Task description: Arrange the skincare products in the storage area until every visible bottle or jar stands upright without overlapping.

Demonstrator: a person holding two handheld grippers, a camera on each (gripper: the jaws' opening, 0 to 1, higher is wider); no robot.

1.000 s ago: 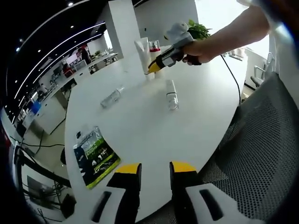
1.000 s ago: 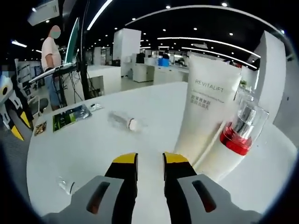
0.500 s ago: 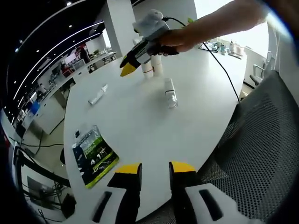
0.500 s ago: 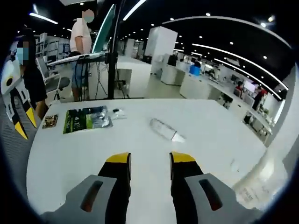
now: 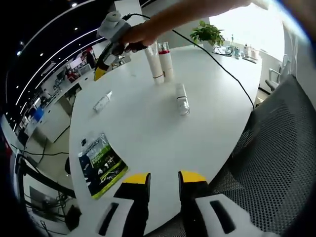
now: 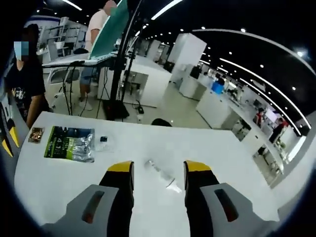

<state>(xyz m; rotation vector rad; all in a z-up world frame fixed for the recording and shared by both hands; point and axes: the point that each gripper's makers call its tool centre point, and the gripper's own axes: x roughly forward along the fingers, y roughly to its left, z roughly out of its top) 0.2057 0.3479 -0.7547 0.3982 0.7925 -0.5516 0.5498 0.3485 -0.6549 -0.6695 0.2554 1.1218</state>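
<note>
On a round white table [image 5: 148, 133] in an open-plan office, two skincare products stand upright side by side at the far side: a white tube [image 5: 154, 66] and a red-capped bottle [image 5: 166, 64], touching or nearly so. Nearer the middle, a clear bottle [image 5: 182, 99] lies on its side, apart from the standing pair. A second, small bottle [image 5: 102, 102] also lies flat, well off toward the table's other edge.

The right gripper [image 5: 101, 72], held in a hand [image 5: 136, 33], hangs above the table near that small bottle; a black cable [image 5: 217, 61] trails from it across the tabletop. In the right gripper view the small bottle [image 6: 162, 175] lies just ahead between the yellow-tipped jaws of the right gripper [image 6: 154, 170], which stand parted and grasp nothing.

The left gripper [image 5: 163, 178] sits low at the near table edge, jaws slightly apart and empty.

A green printed packet [image 5: 101, 165] lies flat near the left gripper, with a small sachet [image 5: 82, 142] just beyond it. A mesh chair [image 5: 276, 163] crowds the table's edge beside the left gripper. A potted plant [image 5: 207, 34] stands past the far rim. People stand by a monitor stand [image 6: 121, 59] beyond the table.
</note>
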